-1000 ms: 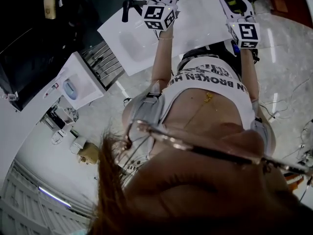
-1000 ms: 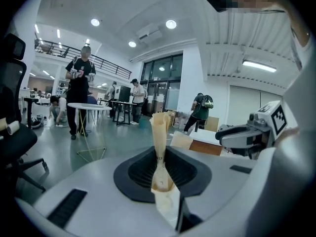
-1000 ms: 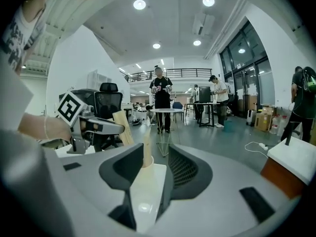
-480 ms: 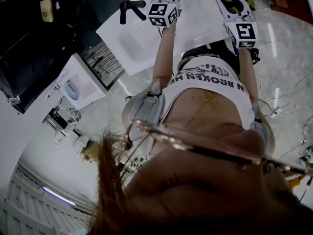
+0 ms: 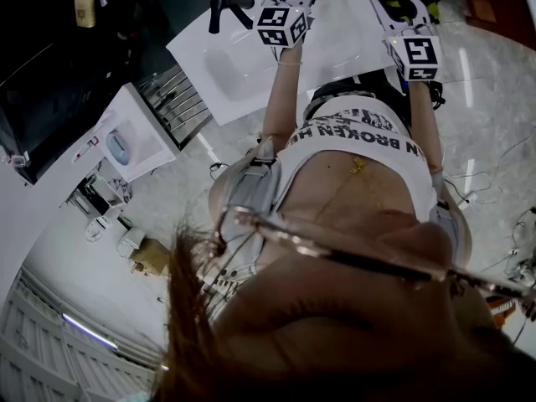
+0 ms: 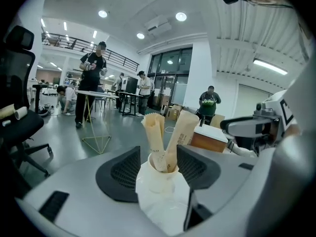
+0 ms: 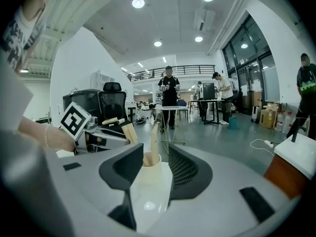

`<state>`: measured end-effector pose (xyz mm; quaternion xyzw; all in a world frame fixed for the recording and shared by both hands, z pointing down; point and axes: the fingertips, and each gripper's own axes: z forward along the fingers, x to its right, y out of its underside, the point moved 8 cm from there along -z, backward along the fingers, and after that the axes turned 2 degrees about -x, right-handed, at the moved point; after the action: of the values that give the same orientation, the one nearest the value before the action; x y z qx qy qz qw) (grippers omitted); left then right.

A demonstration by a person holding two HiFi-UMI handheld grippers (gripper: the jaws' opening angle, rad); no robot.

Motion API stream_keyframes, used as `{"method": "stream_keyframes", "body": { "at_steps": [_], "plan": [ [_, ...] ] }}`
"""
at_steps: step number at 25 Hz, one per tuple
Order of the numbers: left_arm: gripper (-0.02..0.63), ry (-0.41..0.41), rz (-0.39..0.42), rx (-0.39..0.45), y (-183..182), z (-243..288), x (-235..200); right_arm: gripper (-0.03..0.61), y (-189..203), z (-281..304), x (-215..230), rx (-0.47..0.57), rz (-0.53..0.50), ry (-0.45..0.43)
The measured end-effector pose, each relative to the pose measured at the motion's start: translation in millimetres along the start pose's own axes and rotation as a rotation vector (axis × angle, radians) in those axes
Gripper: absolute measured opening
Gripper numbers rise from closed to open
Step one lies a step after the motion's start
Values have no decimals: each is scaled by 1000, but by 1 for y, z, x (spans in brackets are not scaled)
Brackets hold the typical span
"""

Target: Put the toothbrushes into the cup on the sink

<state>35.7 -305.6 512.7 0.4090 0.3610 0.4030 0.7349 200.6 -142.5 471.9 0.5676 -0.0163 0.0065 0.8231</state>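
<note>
A white faceted cup [image 6: 163, 201] stands with two paper-wrapped toothbrushes [image 6: 154, 139] [image 6: 181, 127] upright in it. My left gripper [image 6: 158, 150] has just been opening: its jaws stand wide on either side of the cup's mouth and the toothbrushes, and the pads press on nothing. In the right gripper view the same cup [image 7: 148, 181] sits between the jaws of my right gripper [image 7: 155, 147], which look closed against its sides. One toothbrush [image 7: 154, 144] stands straight and the other [image 7: 130, 132] leans left. In the head view both grippers reach over the white sink [image 5: 234, 74].
A black faucet [image 5: 228, 5] stands at the sink's far left. A white cabinet [image 5: 126, 141] is left of the sink. A brown and white box [image 6: 212, 137] lies beyond the cup. People, tables and an office chair [image 6: 19, 117] fill the hall behind.
In the head view the left gripper's marker cube has shifted slightly toward the far side of the sink. The right gripper has kept its place.
</note>
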Motion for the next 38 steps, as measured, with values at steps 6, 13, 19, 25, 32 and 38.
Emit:
{"method": "stream_keyframes", "body": {
  "at_steps": [6,13,19,25,32,38],
  "plan": [
    [222,-40,-18,8,6,-18,-1,173,-1,7,-9,1,-17,-37],
    [153,-2,-20,46,-4,-46,28,91,-8,6,-20,21,-39,-78],
    [28,67,2,160,-25,-69,63,44,-16,-2,-38,60,-58,-131],
    [14,95,34,215,-44,-89,89,35,-29,-15,-52,87,-75,-169],
    [14,91,74,289,-66,-118,107,31,-52,-30,-72,142,-111,-212],
    [14,71,100,328,-76,-135,111,31,-72,-37,-86,195,-139,-248]
  ]
}}
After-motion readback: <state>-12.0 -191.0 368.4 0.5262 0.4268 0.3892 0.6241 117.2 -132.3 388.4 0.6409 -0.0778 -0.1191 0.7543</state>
